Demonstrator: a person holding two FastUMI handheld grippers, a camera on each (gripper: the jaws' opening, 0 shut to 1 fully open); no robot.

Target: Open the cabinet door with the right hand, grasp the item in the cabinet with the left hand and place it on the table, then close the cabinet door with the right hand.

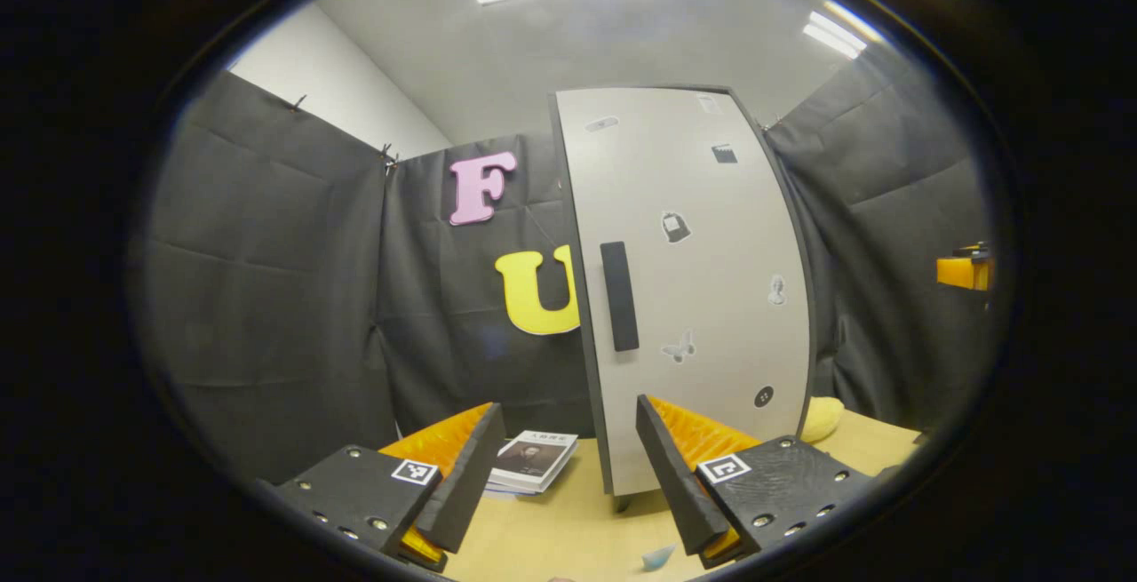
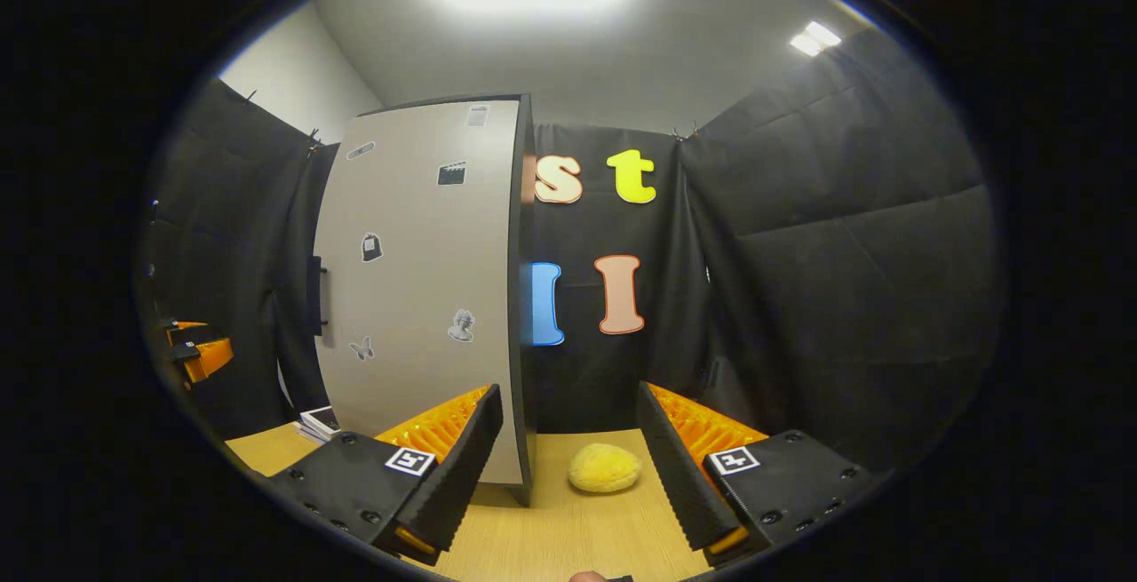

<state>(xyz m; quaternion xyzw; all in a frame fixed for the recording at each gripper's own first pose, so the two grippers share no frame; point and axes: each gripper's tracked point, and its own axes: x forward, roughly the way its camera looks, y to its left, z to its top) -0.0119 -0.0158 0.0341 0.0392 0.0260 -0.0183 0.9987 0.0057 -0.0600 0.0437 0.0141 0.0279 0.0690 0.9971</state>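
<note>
The tall grey cabinet (image 1: 702,298) stands on the wooden table (image 1: 551,529) with its door shut flat and a dark vertical handle (image 1: 619,296) near the door's left edge. My left gripper (image 1: 567,406) is open and empty, held back from the door, roughly level with its lower part. In the right gripper view the cabinet (image 2: 417,289) is at the left, its handle (image 2: 315,296) seen edge-on. My right gripper (image 2: 567,391) is open and empty, off the cabinet's right corner. A yellow soft lump (image 2: 604,466) lies on the table (image 2: 577,538) between its fingers, farther off.
A small stack of books (image 1: 533,462) lies left of the cabinet, also seen as books (image 2: 318,422). The yellow lump (image 1: 822,418) peeks out right of the cabinet. A pale blue scrap (image 1: 658,557) lies near the front. Black cloth walls close in on all sides.
</note>
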